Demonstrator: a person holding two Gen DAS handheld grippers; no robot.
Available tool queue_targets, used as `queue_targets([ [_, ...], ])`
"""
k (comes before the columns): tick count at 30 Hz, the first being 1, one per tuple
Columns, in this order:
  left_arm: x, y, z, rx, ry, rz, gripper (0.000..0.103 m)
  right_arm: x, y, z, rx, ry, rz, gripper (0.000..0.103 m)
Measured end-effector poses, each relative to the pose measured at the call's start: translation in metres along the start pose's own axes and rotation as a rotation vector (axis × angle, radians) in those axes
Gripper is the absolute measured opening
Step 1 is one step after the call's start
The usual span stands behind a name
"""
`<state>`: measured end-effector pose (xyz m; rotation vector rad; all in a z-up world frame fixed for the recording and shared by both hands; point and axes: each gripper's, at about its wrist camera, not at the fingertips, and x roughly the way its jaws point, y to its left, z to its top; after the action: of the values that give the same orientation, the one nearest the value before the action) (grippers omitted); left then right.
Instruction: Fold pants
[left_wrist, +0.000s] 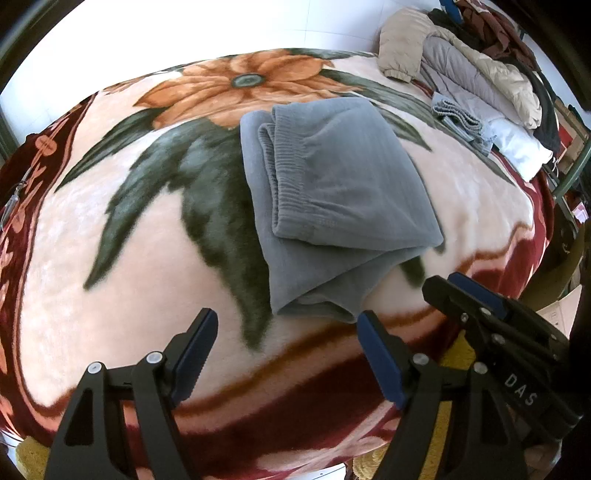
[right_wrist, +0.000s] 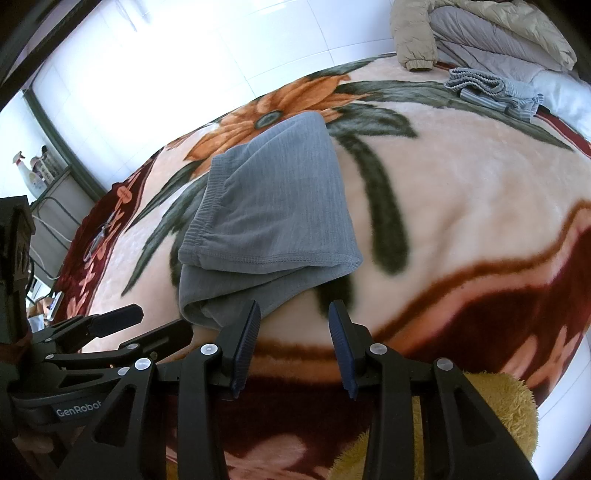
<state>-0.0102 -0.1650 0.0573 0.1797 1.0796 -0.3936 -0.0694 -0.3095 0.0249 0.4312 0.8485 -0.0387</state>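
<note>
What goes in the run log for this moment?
pants: folded, on blanket | left gripper: open, empty | right gripper: open, empty | both clear of pants

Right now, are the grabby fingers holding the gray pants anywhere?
No. The left gripper and right gripper are both open and empty, hovering near the folded gray pants, which lie on the flowered blanket.

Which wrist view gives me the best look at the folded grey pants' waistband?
The left wrist view: the grey pants lie whole there, ribbed waistband seen along its length. The right wrist view shows the pants more obliquely, near corner behind a fingertip.
</note>
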Motion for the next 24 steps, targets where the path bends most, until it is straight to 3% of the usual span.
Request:
queue_targets([
  [24, 0.0002, 0.0024, -0.0003, -0.008, 0.005, 0.000, 0.081, 0.0000, 0.0008, -0.0004, 0.001, -0.001, -0.001, 0.039],
])
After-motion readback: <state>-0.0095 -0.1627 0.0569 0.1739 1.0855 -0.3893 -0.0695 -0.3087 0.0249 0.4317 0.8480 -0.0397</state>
